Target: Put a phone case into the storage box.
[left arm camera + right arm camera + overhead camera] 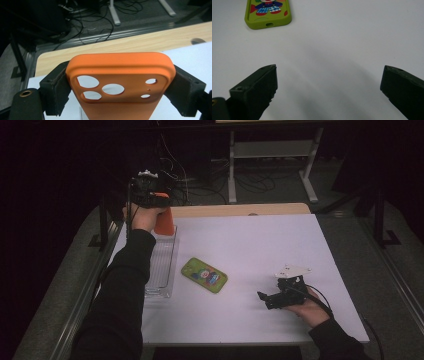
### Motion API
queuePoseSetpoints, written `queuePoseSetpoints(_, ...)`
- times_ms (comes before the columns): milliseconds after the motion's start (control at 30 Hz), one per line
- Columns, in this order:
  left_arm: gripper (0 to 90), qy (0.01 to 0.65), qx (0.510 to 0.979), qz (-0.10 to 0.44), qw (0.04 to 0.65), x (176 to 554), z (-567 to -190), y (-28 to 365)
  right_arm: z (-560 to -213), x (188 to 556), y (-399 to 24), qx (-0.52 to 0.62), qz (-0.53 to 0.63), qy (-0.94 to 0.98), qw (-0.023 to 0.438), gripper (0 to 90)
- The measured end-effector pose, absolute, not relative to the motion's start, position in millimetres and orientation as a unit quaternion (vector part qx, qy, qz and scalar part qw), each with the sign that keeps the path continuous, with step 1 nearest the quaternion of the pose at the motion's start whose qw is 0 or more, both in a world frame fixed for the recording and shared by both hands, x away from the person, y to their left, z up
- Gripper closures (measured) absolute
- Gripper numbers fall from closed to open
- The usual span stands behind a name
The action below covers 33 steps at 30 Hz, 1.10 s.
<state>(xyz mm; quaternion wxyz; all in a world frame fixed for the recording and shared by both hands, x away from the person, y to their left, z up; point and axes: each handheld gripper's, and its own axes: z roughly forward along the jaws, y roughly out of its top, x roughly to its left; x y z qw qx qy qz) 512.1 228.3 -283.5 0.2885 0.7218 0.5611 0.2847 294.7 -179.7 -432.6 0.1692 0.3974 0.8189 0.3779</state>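
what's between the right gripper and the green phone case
Nothing: bare white table separates the right gripper from the green phone case, in the high view and in the right gripper view.

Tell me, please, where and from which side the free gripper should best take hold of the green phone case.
Probably across its two long edges, from above: the green phone case lies flat on the white table, so only its thin rim offers grip. The open right gripper is nearest.

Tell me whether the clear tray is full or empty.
Empty, as far as it shows: the clear tray has nothing lying in its visible part. The orange phone case is gripped above its far end by the left gripper.
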Motion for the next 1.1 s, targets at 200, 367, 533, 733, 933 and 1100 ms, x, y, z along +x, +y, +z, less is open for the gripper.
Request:
queuePoseSetpoints(200, 15.2, 0.581, 0.711, 0.276, 0.284, 523, -296, 229, -432, 295, -181, 0.392, 0.376, 0.821, 0.174, 0.2)
queuePoseSetpoints(367, 15.1, 0.587, 0.71, 0.28, 0.269, 529, -305, 226, -431, 295, -181, 0.396, 0.379, 0.818, 0.172, 0.2)
queuePoseSetpoints(533, 15.0, 0.597, 0.705, 0.284, 0.257, 533, -315, 224, -431, 294, -181, 0.398, 0.381, 0.817, 0.17, 0.2)
queuePoseSetpoints(733, 14.9, 0.609, 0.697, 0.28, 0.253, 535, -326, 227, -431, 295, -182, 0.394, 0.382, 0.818, 0.172, 0.2)
queuePoseSetpoints(933, 14.7, 0.612, 0.699, 0.283, 0.238, 536, -335, 225, -431, 294, -181, 0.398, 0.382, 0.817, 0.169, 0.2)
queuePoseSetpoints(1100, 14.6, 0.616, 0.698, 0.285, 0.231, 537, -339, 224, -431, 294, -181, 0.398, 0.382, 0.817, 0.167, 0.2)
